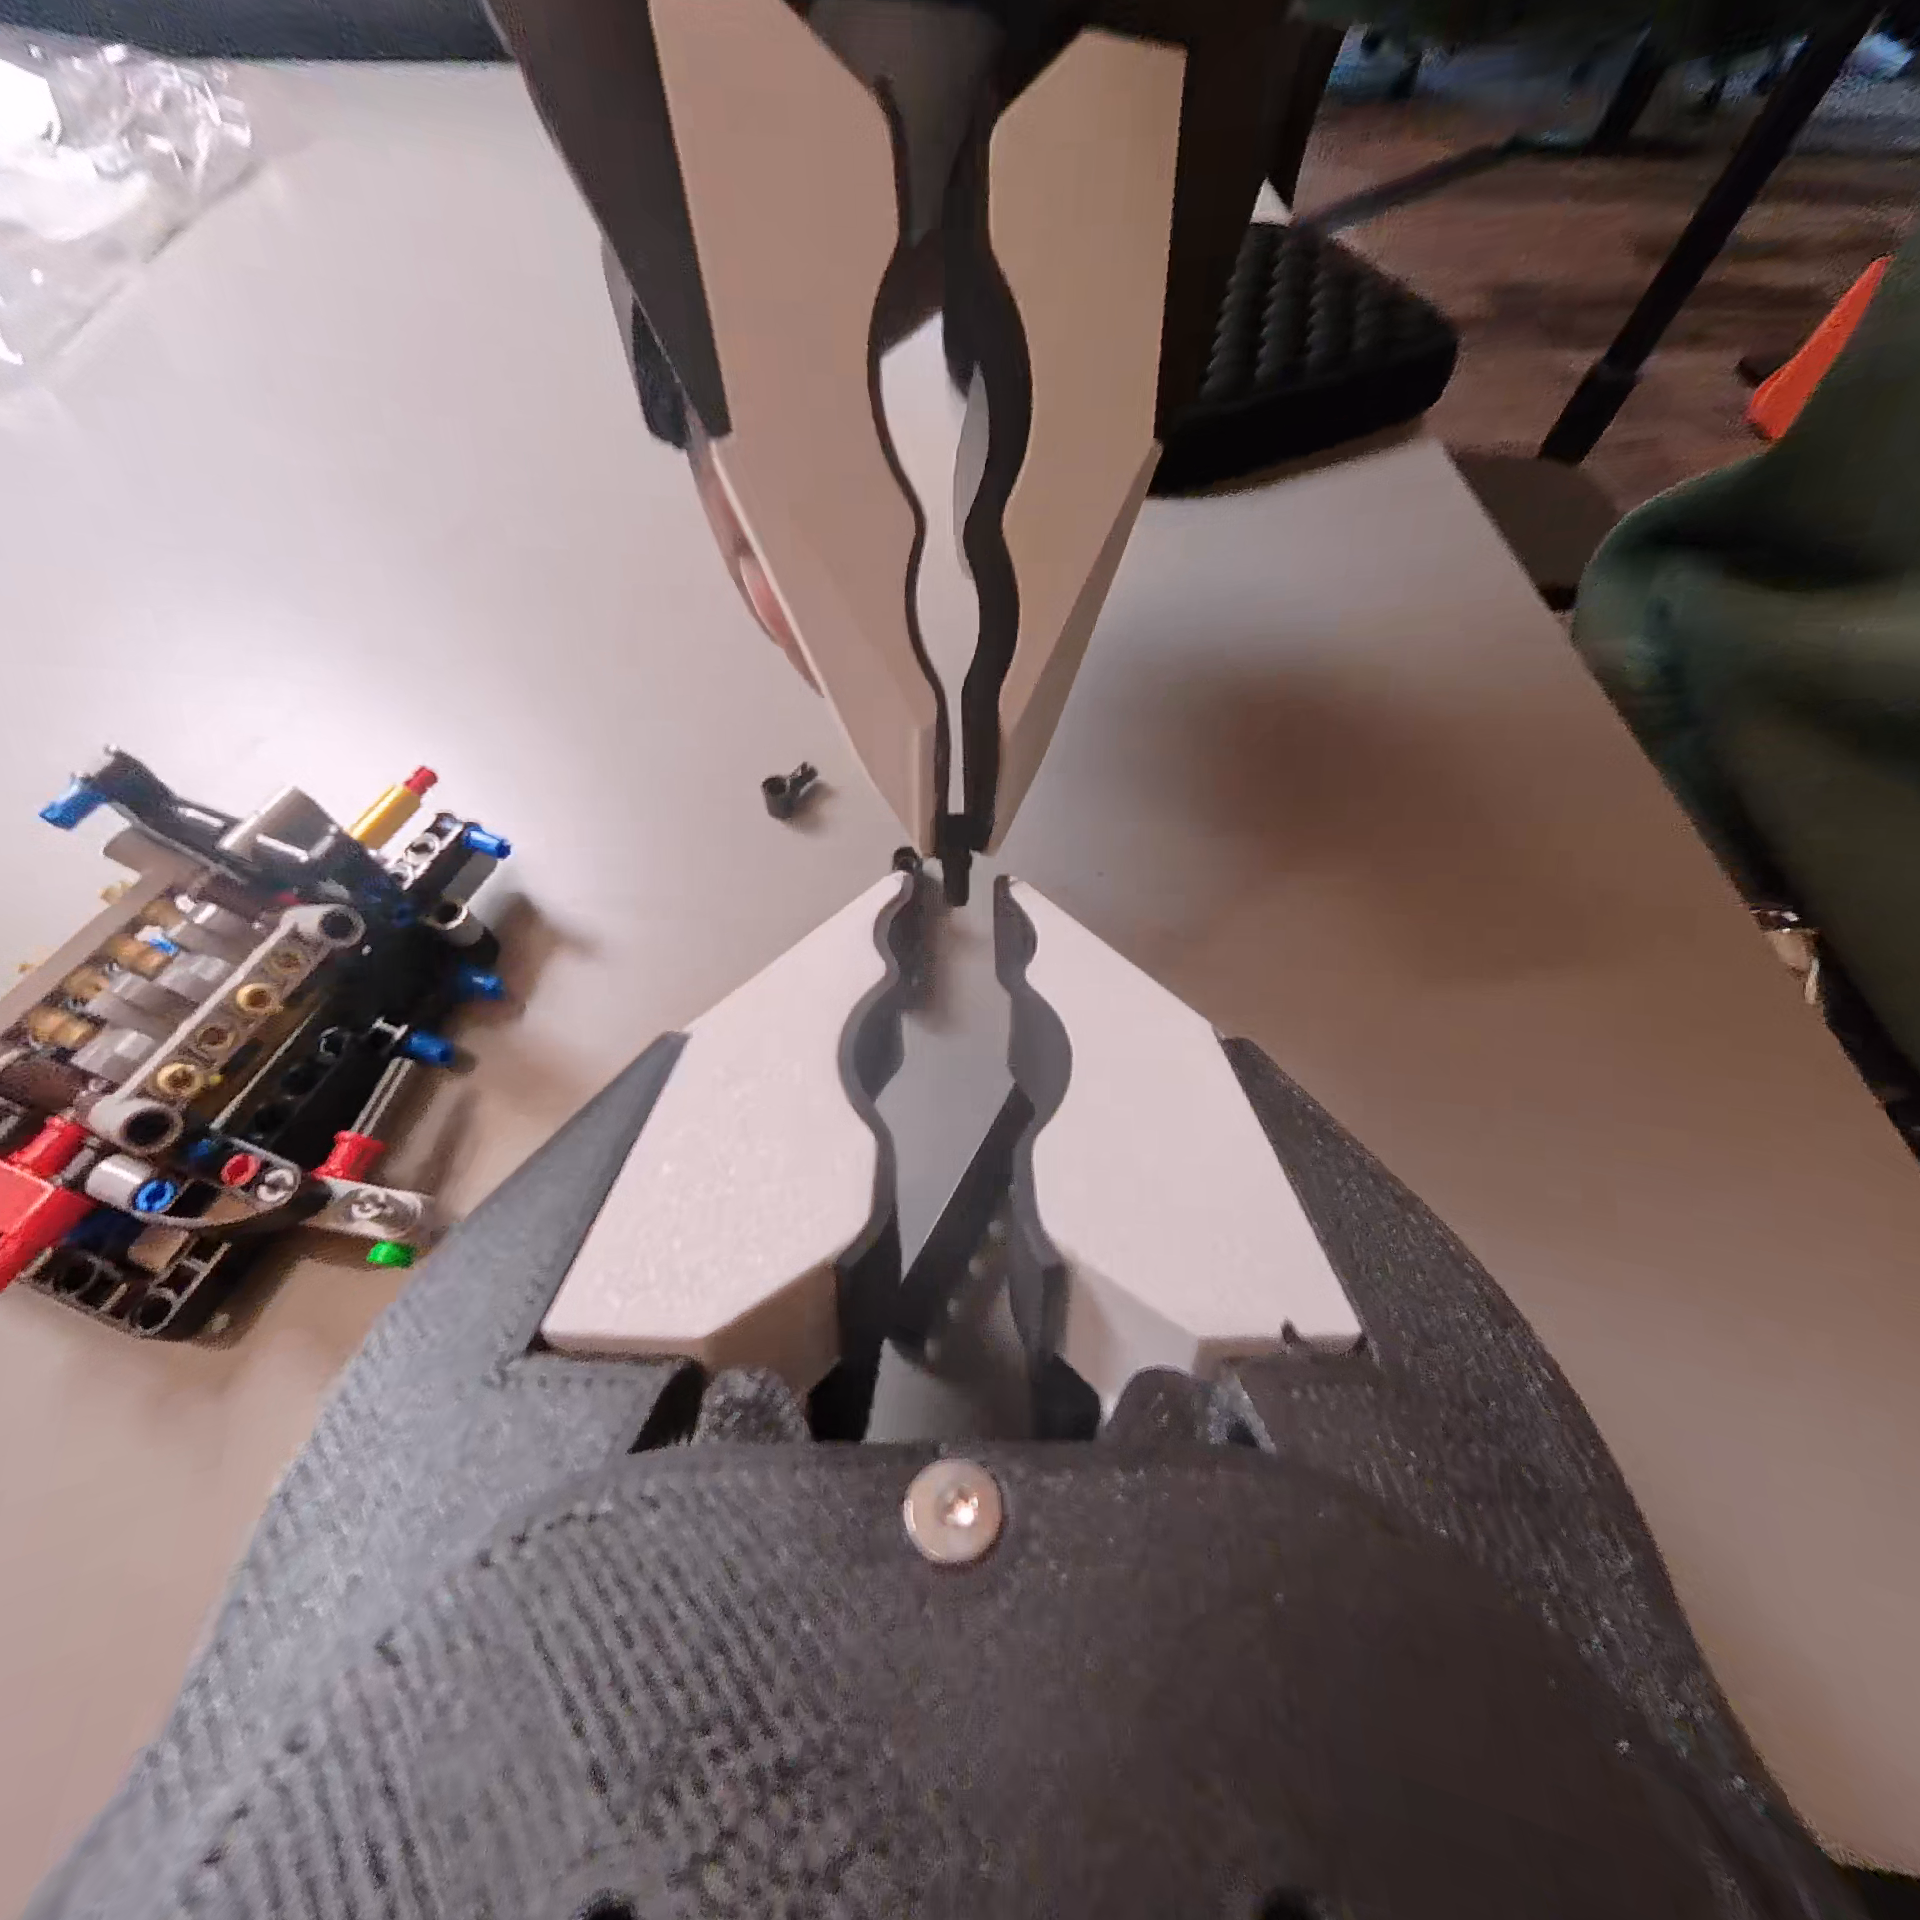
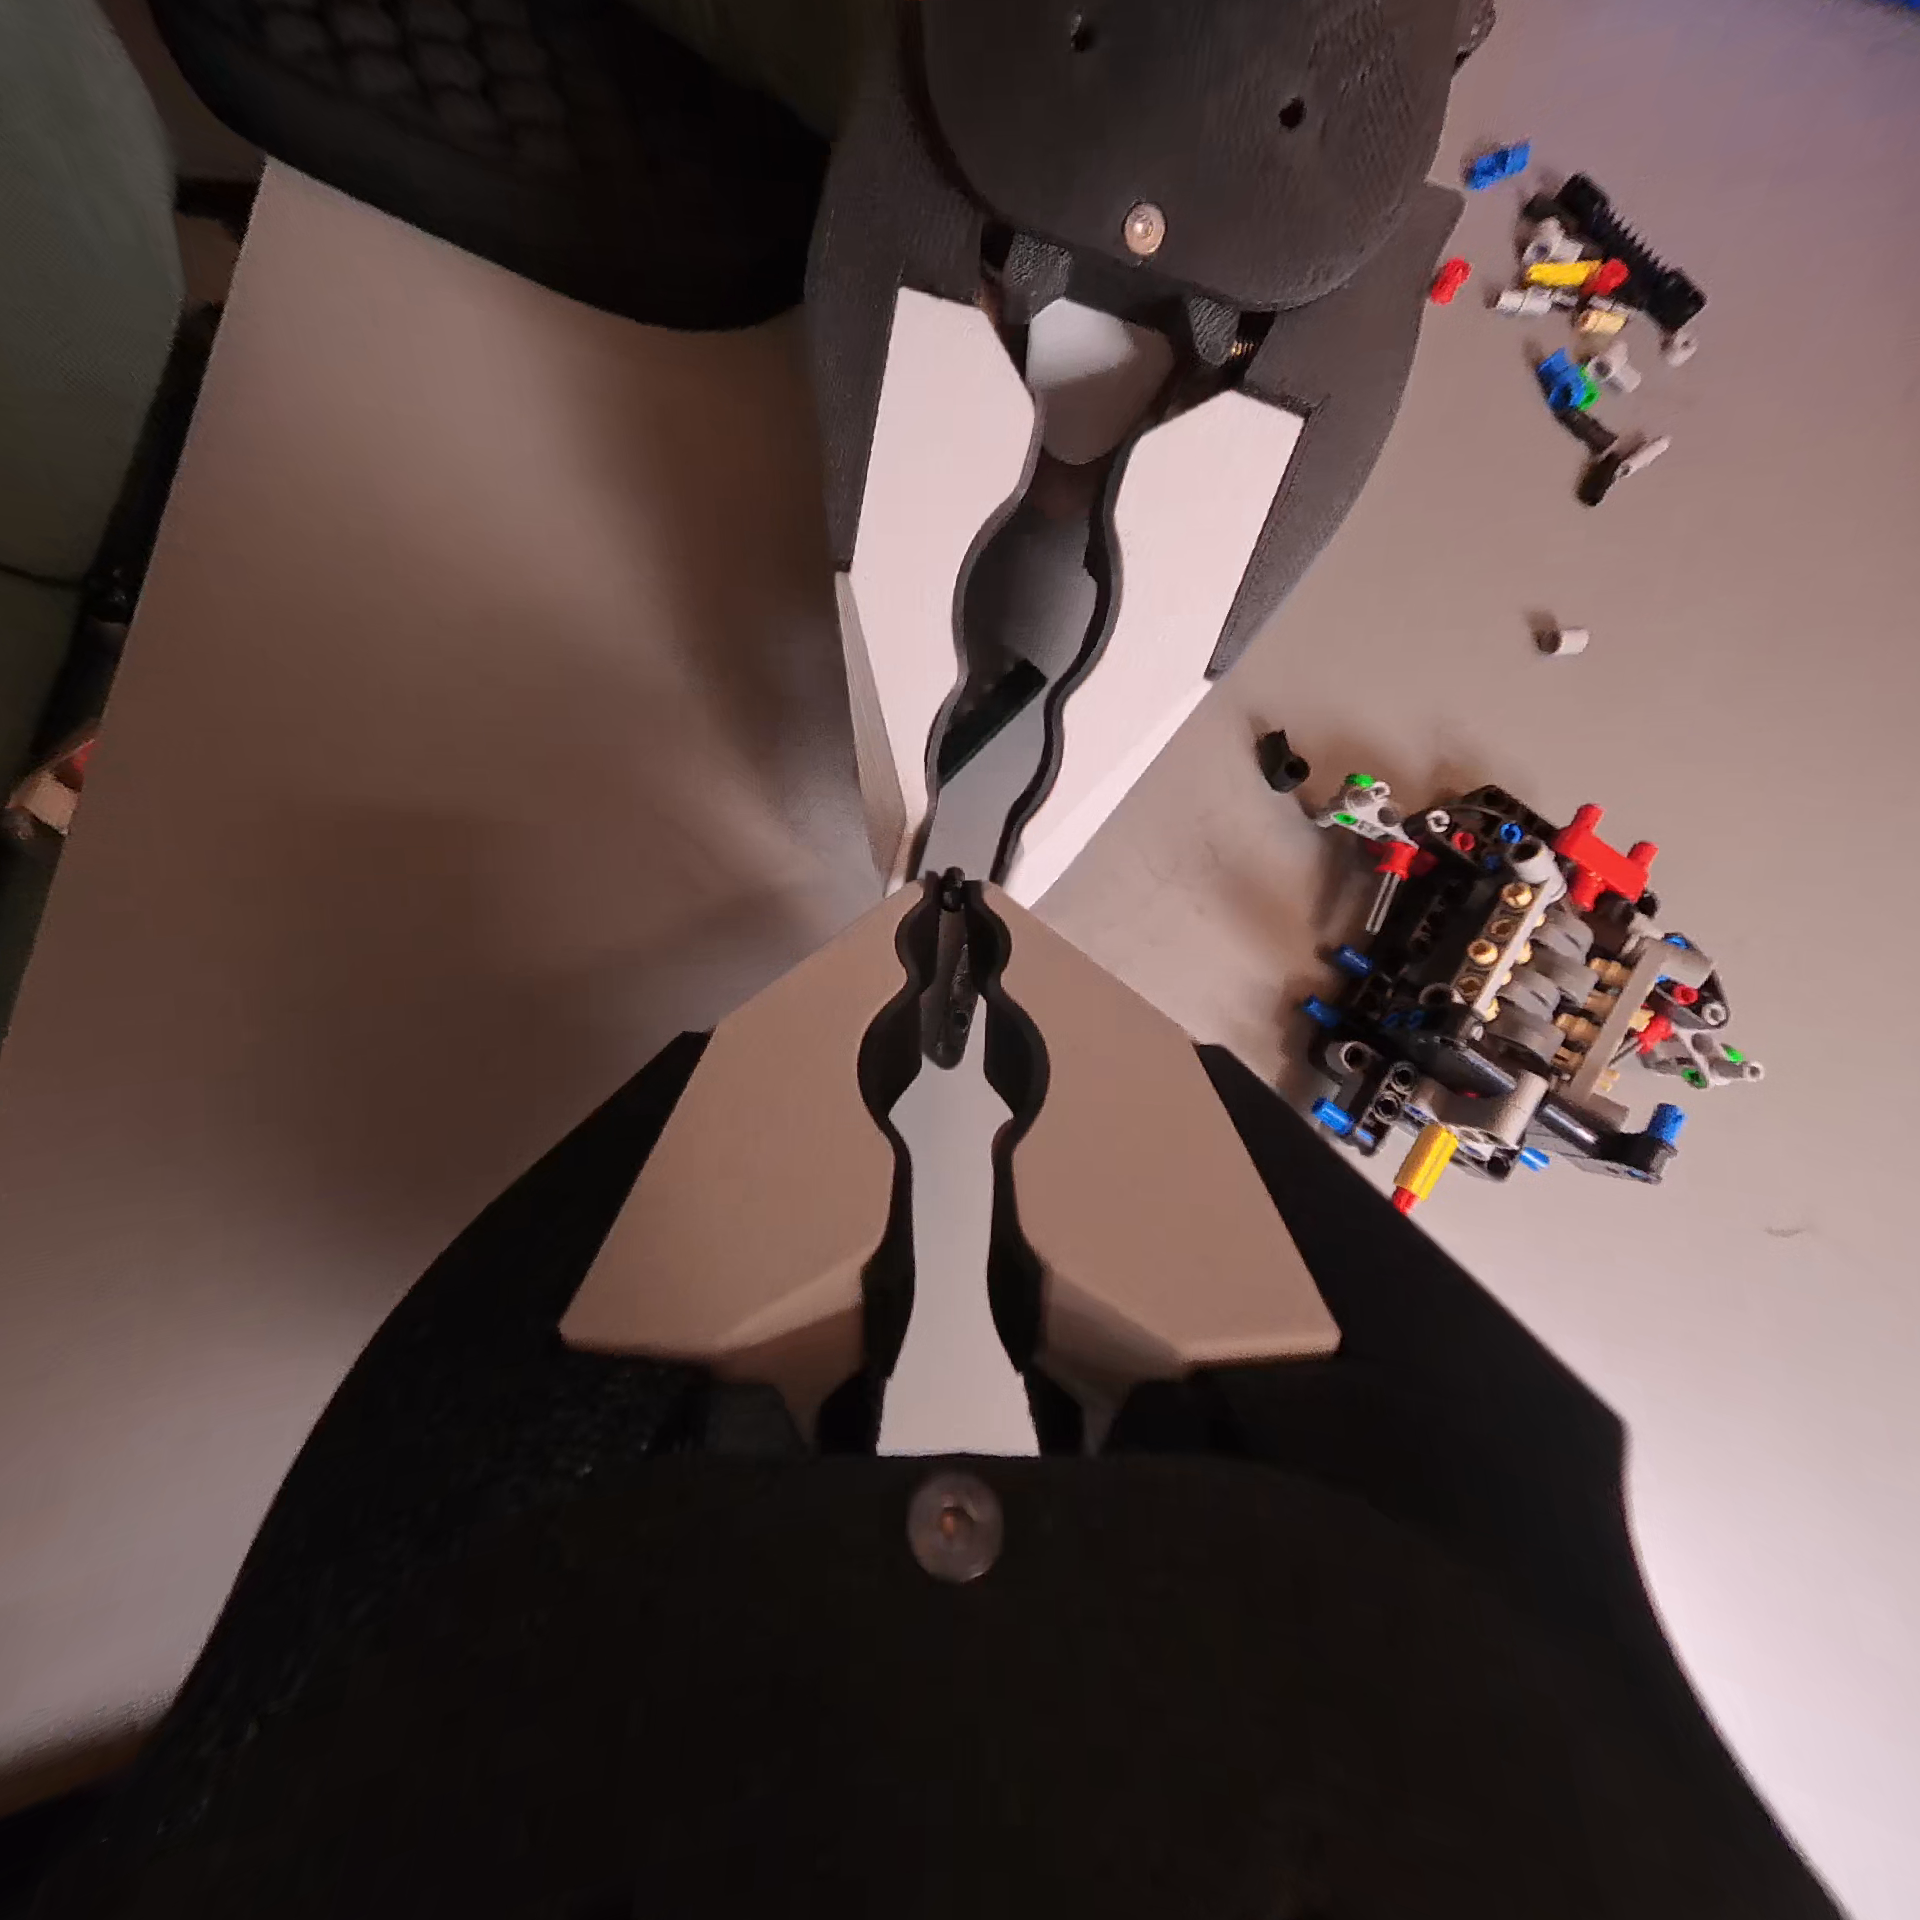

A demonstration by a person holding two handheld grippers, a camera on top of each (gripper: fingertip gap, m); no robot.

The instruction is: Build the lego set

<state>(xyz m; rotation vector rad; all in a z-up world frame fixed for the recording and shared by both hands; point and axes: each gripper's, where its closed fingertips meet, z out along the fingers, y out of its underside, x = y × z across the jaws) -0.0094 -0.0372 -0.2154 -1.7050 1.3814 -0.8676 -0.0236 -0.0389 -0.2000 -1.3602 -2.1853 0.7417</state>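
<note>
Black-padded left gripper (image 1: 951, 883) tip-to-tip against right gripper (image 2: 951, 914).

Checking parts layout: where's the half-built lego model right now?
The half-built model lies on the table, left of the meeting gripper tips in the left wrist view and right of them in the right wrist view, with a loose black connector between.

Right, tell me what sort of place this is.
Probably an office or lab workspace, not a factory. A plain pale table holds a part-built lego model and loose lego pieces; a black mesh chair stands at the table's edge on a carpeted floor.
</note>
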